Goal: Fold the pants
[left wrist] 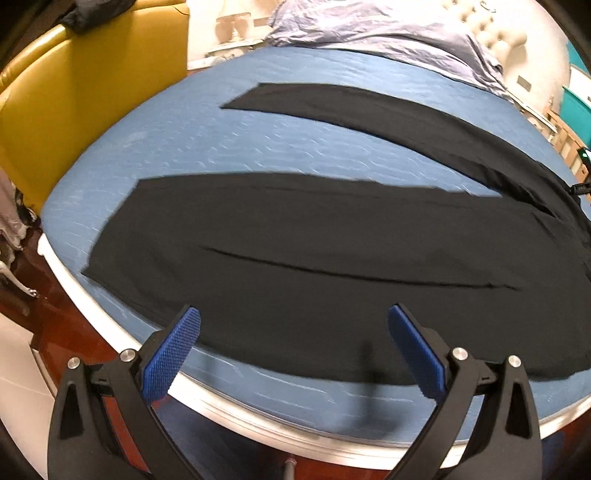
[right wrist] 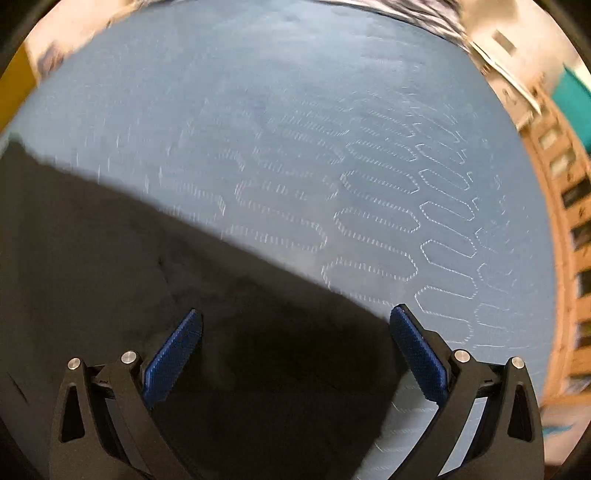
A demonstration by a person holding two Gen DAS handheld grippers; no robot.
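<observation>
Black fabric pants (left wrist: pixel 295 251) lie spread flat on the bed's blue quilted cover (left wrist: pixel 207 147), and that is your whole job laid out. In the left wrist view the two legs fan apart: the near leg runs wide across the front of the bed, the far leg (left wrist: pixel 369 110) angles off toward the rumpled pale lilac bedding (left wrist: pixel 388 33) at the head end, with a wedge of blue showing between them. They join off to the right, so that should be the waist end, though the edge of the view cuts it off.

Your left hand-held gripper (left wrist: pixel 294 332) hovers over the near edge of the near leg, blue pads (left wrist: pixel 173 354) spread wide, gripping nothing. That looks like a sensible start: the near hem side sits just inside the bed's white rim (left wrist: pixel 258 421), easy to pinch from there.

Your right hand-held gripper (right wrist: pixel 295 332) is released too, jaws wide apart and empty. It sits above a sloping edge of the dark cloth, one pad over the fabric, the other right where black meets blue cover (right wrist: pixel 332 147). This view is smeared with motion blur, so I cannot tell which part of the pants that edge is.

My read: no fold made yet. The legs are splayed, so the likely first move is bringing one leg onto the other, and both grippers seem placed to take the near side together. A yellow upholstered chair (left wrist: pixel 74 103) stands beside the bed on the left, well clear of the work.
</observation>
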